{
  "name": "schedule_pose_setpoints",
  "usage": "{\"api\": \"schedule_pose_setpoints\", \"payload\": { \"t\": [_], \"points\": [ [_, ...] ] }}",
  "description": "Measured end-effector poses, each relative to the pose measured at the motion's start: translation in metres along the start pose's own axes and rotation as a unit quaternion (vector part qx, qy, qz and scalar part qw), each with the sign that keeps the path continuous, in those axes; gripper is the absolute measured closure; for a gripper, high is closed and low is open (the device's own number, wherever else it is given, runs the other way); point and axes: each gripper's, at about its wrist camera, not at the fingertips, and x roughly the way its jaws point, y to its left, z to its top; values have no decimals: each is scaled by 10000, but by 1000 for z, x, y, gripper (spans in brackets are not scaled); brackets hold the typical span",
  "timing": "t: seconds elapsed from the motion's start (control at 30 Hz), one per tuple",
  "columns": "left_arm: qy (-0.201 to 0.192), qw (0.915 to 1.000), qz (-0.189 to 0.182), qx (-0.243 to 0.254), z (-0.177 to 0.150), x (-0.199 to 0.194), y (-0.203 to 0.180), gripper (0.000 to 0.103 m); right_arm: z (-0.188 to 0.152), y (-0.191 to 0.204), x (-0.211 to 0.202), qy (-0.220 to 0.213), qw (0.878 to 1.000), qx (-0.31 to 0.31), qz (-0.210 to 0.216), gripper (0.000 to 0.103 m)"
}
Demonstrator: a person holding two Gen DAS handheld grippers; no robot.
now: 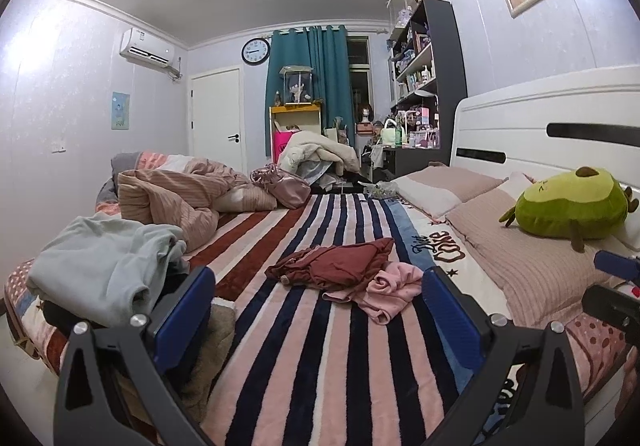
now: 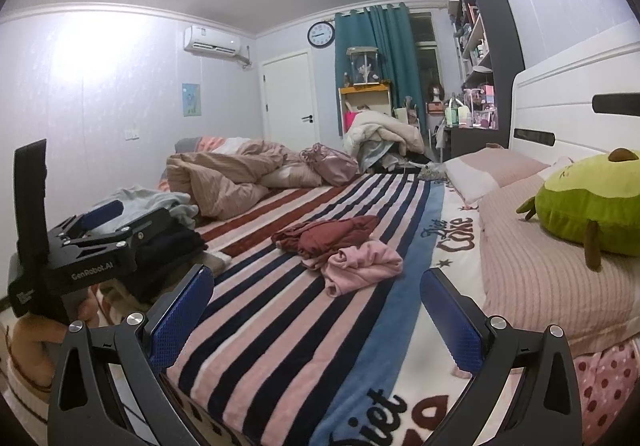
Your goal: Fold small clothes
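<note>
**Both jaws spread, small clothes waiting mid-bed**

We are holding both grippers above the near edge of the bed with nothing in them. The left gripper (image 1: 316, 294) is showing its jaws spread wide, its blue textured pads (image 1: 182, 320) framing bare blanket; the right gripper (image 2: 316, 294) is doing the same.

Ahead of both, in the middle of the striped blanket (image 1: 320, 366), the task's garments are lying in one crumpled heap: a dark red garment (image 1: 340, 260) behind, and a pink garment (image 1: 394, 288) bunched in front of it and touching it, partly overlapping its near edge.

We are judging the risks as follows. Because the two pieces are touching, a pinch at their meeting edge is likely to be dragging both up together. Both look thin and limp, with rolled hems and no clear corners showing, so we are expecting a grab to catch several layers at once and leave the piece twisted. The blanket is looking plush and fuzzy, which could be snagging the cloth or getting nipped itself if the jaws are closing too low.

Farther out, a pale blue-grey pile of clothes (image 1: 104, 266) is sitting at the left edge, a rumpled beige duvet (image 1: 180, 198) beyond it, ribbed pink pillows (image 1: 532, 266) on the right, and a green avocado plush (image 1: 568, 206) resting on them.
</note>
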Motion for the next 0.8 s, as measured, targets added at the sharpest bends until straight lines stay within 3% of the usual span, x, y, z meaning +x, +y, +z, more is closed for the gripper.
{"api": "schedule_pose_setpoints", "payload": {
  "t": [0.8],
  "points": [
    [61, 9997, -210, -47, -6, 1, -6, 1, -5, 8, -7, 2, 9999, 61, -159, 0]
  ]
}}
